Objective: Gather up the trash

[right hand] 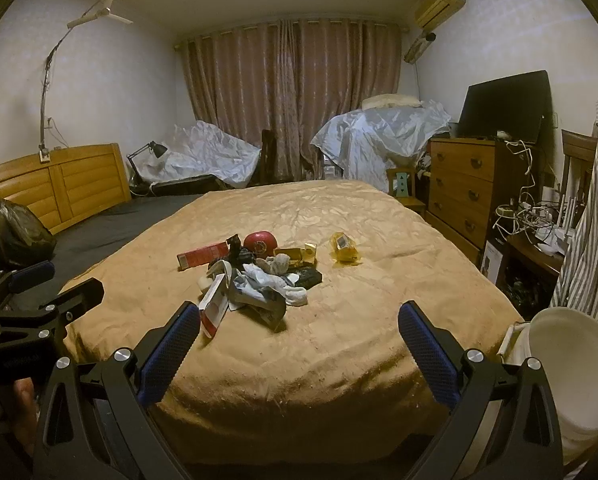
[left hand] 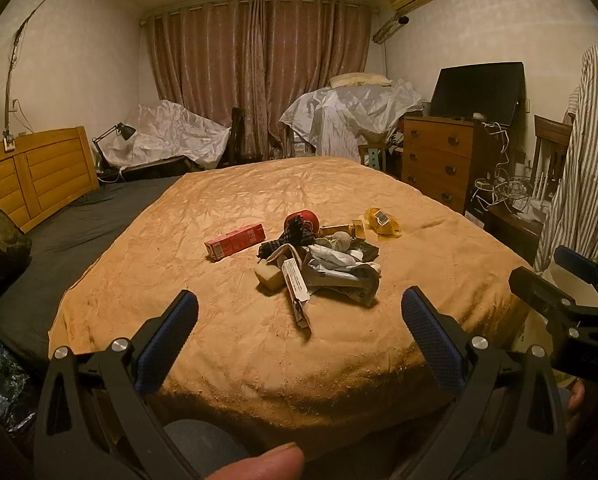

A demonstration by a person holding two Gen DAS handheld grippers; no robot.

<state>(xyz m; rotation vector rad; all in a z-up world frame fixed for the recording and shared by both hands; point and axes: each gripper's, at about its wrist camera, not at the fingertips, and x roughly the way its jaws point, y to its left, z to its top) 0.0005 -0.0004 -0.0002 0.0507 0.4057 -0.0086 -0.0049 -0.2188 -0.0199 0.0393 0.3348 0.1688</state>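
Note:
A heap of trash (left hand: 323, 260) lies in the middle of the tan bedspread (left hand: 259, 344): crumpled papers, a checked rag, a red round thing (left hand: 307, 218), a pink carton (left hand: 235, 240) and a yellow wrapper (left hand: 383, 222) off to the right. The right wrist view shows the same heap (right hand: 259, 280), carton (right hand: 203, 256) and wrapper (right hand: 343, 248). My left gripper (left hand: 299, 312) hovers open over the bed's near edge, short of the heap, nothing between its fingers. My right gripper (right hand: 299, 320) is likewise open and empty, beside the left one.
A white bin (right hand: 571, 376) stands by the bed's near right corner. A black bag (right hand: 15, 228) sits on the dark sheet at left near the wooden headboard (right hand: 59, 184). A dresser (right hand: 459, 188), a tangle of cables and a striped cloth crowd the right side.

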